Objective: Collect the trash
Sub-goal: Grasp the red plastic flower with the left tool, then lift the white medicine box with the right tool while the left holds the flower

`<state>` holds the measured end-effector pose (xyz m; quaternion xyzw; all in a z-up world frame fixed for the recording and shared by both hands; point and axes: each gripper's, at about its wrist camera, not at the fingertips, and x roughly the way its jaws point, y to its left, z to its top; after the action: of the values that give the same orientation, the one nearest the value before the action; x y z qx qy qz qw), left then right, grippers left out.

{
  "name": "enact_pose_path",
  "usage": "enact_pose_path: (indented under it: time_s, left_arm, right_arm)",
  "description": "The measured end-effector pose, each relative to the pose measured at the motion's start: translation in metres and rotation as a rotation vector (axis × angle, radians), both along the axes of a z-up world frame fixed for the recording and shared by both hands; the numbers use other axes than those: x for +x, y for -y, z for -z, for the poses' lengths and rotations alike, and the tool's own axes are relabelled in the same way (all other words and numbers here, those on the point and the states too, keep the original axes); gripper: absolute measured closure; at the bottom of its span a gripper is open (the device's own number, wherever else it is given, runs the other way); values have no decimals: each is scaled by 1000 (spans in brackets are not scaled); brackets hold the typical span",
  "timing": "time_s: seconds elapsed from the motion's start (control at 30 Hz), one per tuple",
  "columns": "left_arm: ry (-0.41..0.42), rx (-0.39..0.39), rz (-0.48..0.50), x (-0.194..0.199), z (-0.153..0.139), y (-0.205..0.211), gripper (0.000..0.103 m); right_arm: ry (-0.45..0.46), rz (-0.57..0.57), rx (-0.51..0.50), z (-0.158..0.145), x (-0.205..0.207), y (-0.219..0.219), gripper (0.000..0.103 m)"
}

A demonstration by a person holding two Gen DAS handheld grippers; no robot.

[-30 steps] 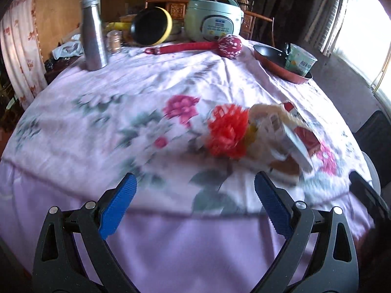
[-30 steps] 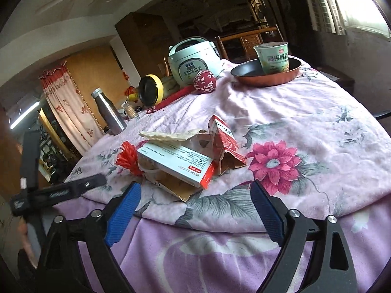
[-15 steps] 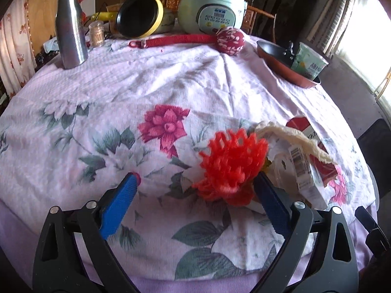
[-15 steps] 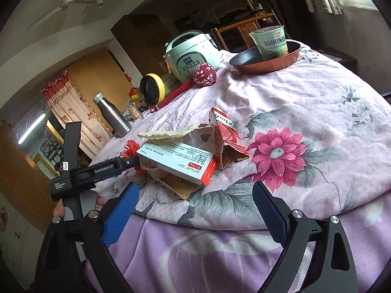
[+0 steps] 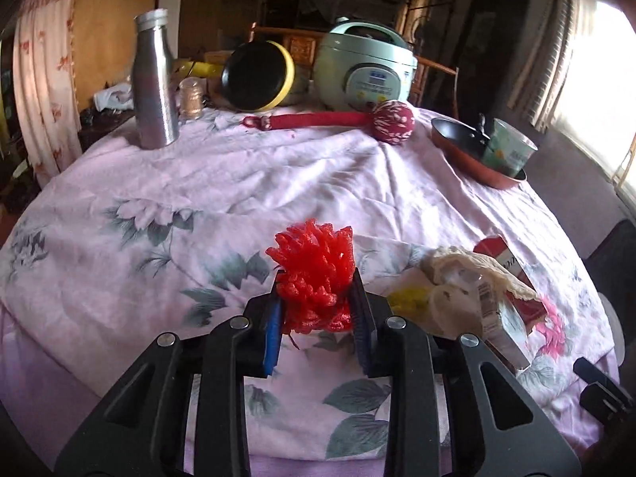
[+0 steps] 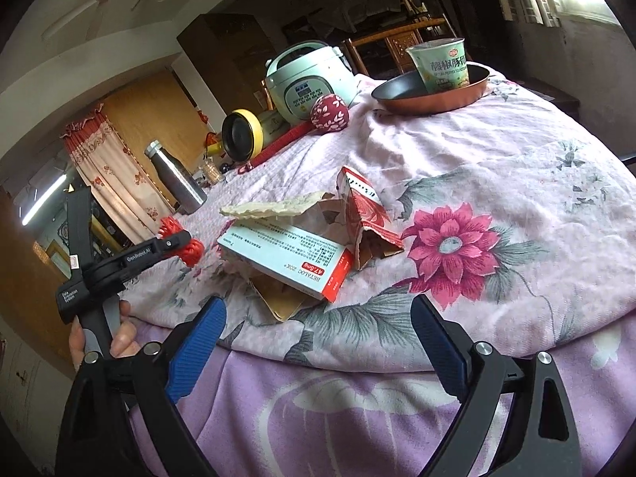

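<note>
Left gripper [image 5: 316,310] closing on the red foam net [image 5: 314,274]; the net sits between the blue pads, both pressing its sides. Net lies on the tabletop [image 5: 238,183] just left of the medicine box [image 6: 286,256], near the front edge. Right gripper [image 6: 318,326] wide, nothing between its jaws, poised in front of the medicine box.

Judgement: step in hand is securing the net. It looks soft and springy, so squeeze until it compresses, then lift straight up to avoid snagging the floral cloth [image 5: 397,206].

More trash beside the medicine box: torn red carton [image 6: 363,214] just right, pale wrapper [image 6: 274,208] resting on top.

Beyond the medicine box, well apart: steel bottle [image 5: 155,79], rice cooker [image 5: 365,67], pan [image 6: 429,91] with a noodle cup [image 6: 441,65] in it. Dim room, curtained window at right.
</note>
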<state>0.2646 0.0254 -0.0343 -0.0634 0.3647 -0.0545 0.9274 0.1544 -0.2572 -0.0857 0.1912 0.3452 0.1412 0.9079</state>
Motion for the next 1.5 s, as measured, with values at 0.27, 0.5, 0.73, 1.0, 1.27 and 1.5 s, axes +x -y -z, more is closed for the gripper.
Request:
enact_pose_path:
  time_s: [0.27, 0.5, 0.73, 1.0, 1.27, 1.5]
  left_arm:
    - [-39, -34, -28, 4, 5, -14, 72]
    - [-62, -12, -8, 3, 10, -9, 72]
    - [-80, 28, 21, 5, 14, 0, 72]
    - [-65, 50, 25, 2, 14, 3, 72]
    - [-5, 41, 4, -7, 4, -1, 72]
    - [-16, -28, -21, -38, -2, -19, 72]
  right_arm:
    - [-6, -82, -171, -16, 28, -42, 10]
    - [-37, -165, -342, -18, 62, -87, 10]
    - [2, -124, -405, -8, 69, -89, 87]
    - [100, -139, -258, -28, 47, -75, 87]
    - [134, -157, -248, -33, 42, -76, 87]
    - [176, -131, -175, -38, 34, -65, 87]
